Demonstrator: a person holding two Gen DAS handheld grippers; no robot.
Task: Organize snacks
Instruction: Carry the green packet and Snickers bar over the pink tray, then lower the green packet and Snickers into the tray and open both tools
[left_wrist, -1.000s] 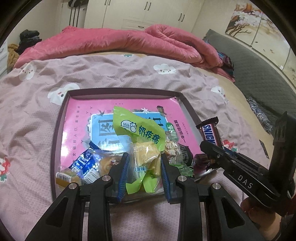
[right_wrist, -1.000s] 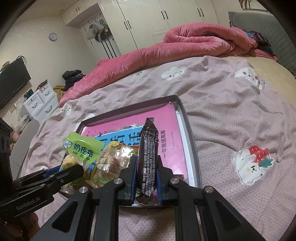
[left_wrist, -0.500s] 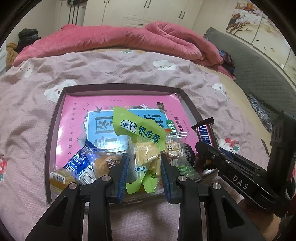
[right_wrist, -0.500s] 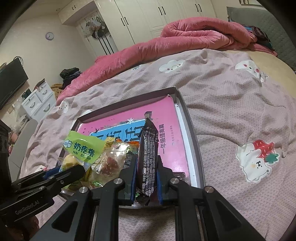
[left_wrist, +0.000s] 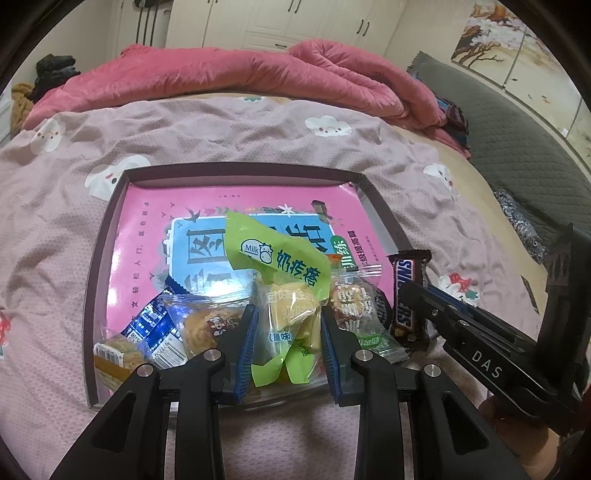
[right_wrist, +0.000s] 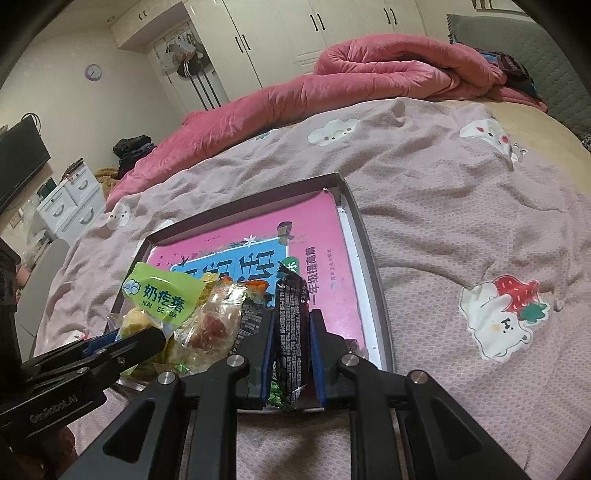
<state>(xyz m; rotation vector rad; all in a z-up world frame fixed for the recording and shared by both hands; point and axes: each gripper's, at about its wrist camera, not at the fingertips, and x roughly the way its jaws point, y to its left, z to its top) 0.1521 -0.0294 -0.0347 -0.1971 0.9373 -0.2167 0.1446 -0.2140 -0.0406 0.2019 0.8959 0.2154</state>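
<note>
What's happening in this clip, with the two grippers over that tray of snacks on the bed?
A person is sorting snacks in a shallow tray on the bed. The left gripper is clamped on a green milk-snack packet; the right gripper is shut on a Snickers bar, held upright at the tray's near right corner. Other wrapped snacks lie piled along the near edge.
</note>
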